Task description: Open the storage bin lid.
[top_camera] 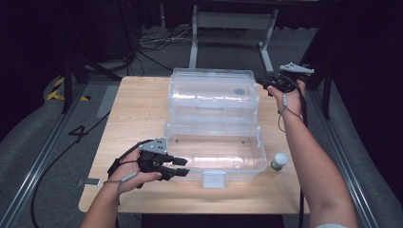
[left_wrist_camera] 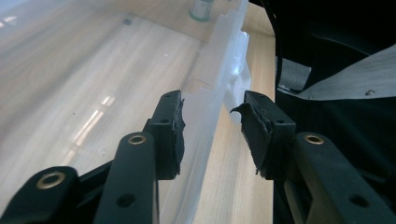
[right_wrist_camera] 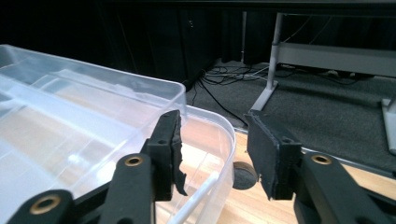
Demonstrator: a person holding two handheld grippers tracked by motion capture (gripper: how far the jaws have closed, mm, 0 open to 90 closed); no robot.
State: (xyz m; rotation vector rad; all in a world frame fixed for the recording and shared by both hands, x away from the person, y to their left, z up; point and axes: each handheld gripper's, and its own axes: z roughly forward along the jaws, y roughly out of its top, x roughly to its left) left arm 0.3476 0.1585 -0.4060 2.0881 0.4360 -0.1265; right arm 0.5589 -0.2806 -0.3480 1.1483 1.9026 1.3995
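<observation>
Item: clear, rigid plastic storage box [top_camera: 215, 154] with hinged lid [top_camera: 213, 92] thrown open, centre frame on the pale wooden table [top_camera: 138, 109]. Probably light, slick, slightly flexing; grasp at rims.

Lower left: left gripper [top_camera: 182, 166], jaws parted astride the front wall, not pressing.

Lower right: small white-capped bottle [top_camera: 279, 161].

Upper right: right gripper [top_camera: 263, 81], jaws apart, empty, beside the lid's corner.

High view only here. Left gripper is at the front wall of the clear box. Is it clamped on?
Observer: No. Left gripper view shows the left gripper open, with the front wall between its jaws, not pinched.
Operator: And the right one, at the lid?
Observer: The right gripper is open too, at the corner of the lid, gripping nothing.
</observation>
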